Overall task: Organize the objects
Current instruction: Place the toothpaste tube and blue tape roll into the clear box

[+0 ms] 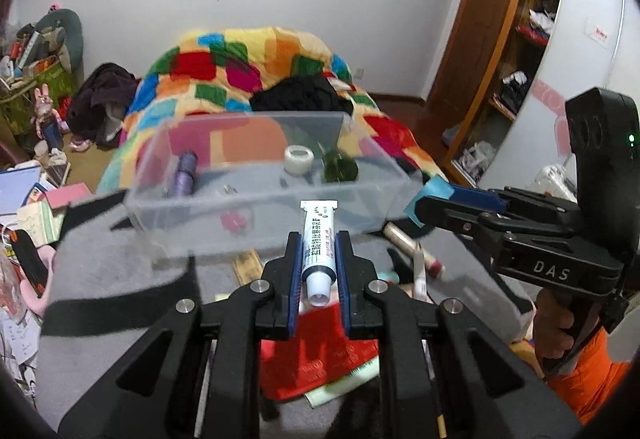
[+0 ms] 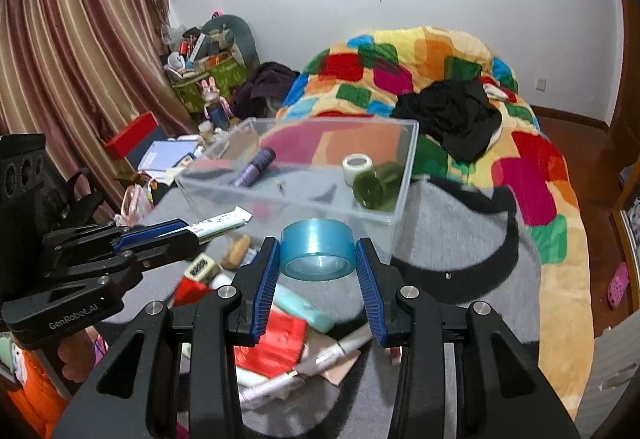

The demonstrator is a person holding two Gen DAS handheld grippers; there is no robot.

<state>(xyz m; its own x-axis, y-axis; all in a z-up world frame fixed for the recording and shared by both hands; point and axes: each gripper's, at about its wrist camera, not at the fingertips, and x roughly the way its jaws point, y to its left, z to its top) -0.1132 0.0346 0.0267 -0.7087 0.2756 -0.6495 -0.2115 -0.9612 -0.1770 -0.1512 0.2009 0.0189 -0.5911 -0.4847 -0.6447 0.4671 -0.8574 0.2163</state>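
Observation:
My left gripper (image 1: 318,245) is shut on a white tube (image 1: 318,239) and holds it just short of the near wall of a clear plastic bin (image 1: 256,215). My right gripper (image 2: 317,251) is shut on a blue tape roll (image 2: 317,249) near the bin (image 2: 360,207). The bin holds a purple bottle (image 2: 256,166), a white tape roll (image 2: 357,166) and a dark green jar (image 2: 378,183). In the right wrist view the left gripper (image 2: 192,235) shows at the left with the tube (image 2: 222,222). In the left wrist view the right gripper (image 1: 424,205) shows at the right.
The bin stands on a grey and black blanket (image 2: 460,239). Loose items lie below the grippers: red packets (image 2: 276,339), a white pen (image 2: 320,363), a green bar (image 2: 304,309), a tan tube (image 1: 412,245). A colourful quilt (image 2: 440,79) with black clothes (image 2: 452,115) lies behind.

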